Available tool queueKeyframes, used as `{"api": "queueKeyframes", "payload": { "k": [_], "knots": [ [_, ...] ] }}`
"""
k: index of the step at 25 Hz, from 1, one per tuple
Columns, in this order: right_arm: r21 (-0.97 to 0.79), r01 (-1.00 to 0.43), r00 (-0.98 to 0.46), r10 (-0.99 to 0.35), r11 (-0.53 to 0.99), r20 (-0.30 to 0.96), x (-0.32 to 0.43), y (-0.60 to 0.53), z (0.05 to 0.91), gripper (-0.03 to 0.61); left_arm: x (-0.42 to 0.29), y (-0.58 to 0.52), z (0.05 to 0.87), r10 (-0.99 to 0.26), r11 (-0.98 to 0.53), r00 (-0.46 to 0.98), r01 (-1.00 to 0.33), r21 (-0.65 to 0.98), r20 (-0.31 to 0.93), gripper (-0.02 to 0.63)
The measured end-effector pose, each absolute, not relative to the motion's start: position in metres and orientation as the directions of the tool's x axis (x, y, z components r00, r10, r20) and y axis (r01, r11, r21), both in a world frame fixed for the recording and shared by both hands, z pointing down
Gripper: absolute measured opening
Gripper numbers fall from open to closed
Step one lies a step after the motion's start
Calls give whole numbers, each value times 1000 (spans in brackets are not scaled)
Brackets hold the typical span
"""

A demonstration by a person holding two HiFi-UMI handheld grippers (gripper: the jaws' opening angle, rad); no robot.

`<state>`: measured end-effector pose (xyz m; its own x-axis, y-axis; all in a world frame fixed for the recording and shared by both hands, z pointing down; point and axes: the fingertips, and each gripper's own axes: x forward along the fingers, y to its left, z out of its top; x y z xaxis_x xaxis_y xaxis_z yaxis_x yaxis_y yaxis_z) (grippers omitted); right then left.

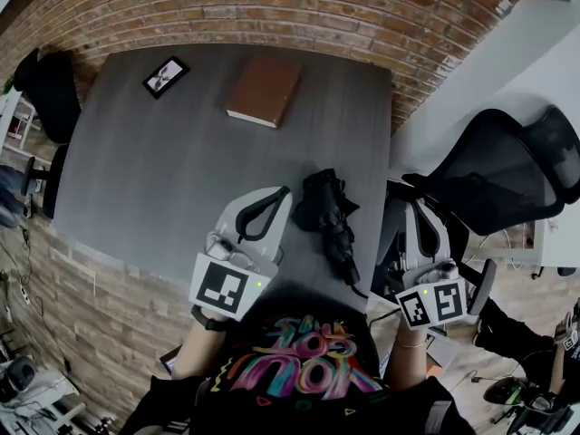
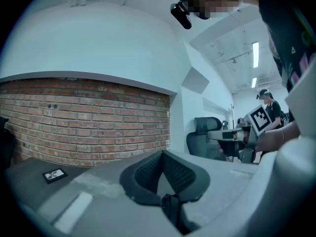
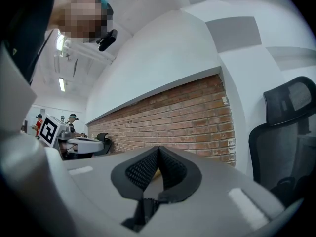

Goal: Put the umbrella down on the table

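**Item: umbrella [image 1: 331, 214].** Black, compact, folded. The canopy is bunched loosely at the far end and a slim dark handle end points toward the near table edge. It lies flat on the table [image 1: 163, 170] near the right edge, just right of the left gripper [image 1: 283, 192]. No jaw touches it.

**Tongs.**
- Left gripper: over the near part of the table, pad tips pressed together, nothing between them.
- Right gripper [image 1: 420, 207]: off the table's right side, jaws likewise closed on nothing.

**View differences.**
- Only the head view shows the umbrella.
- The left gripper view shows its closed tips [image 2: 162, 153], the picture frame [image 2: 54, 175] low at left, and the right gripper's marker cube [image 2: 260, 117] at right.
- The right gripper view shows a marker cube [image 3: 49, 131] far left, its own closed tips [image 3: 158, 148], and the office chair [image 3: 286, 132] at right.
- Both gripper views show people in the background.

**Surface and room.**
- Grey tabletop carrying a small black picture frame [image 1: 166, 76] at far left and a brown book [image 1: 264, 91] at far centre.
- Brick wall [image 1: 272, 7] behind the table.
- Black mesh office chair [image 1: 507, 175] to the right, against white walls.
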<state>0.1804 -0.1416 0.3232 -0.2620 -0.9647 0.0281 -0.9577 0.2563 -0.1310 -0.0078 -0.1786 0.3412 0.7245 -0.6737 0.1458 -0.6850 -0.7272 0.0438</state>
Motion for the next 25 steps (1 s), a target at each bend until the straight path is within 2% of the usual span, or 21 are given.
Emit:
{"api": "queueKeyframes", "payload": {
  "k": [25],
  "knots": [
    [-118,-967,-234,-969,224,75,182,-132,333,0,-14,-179,339,-689,-714,713,-698,47,130,-2]
  ]
}}
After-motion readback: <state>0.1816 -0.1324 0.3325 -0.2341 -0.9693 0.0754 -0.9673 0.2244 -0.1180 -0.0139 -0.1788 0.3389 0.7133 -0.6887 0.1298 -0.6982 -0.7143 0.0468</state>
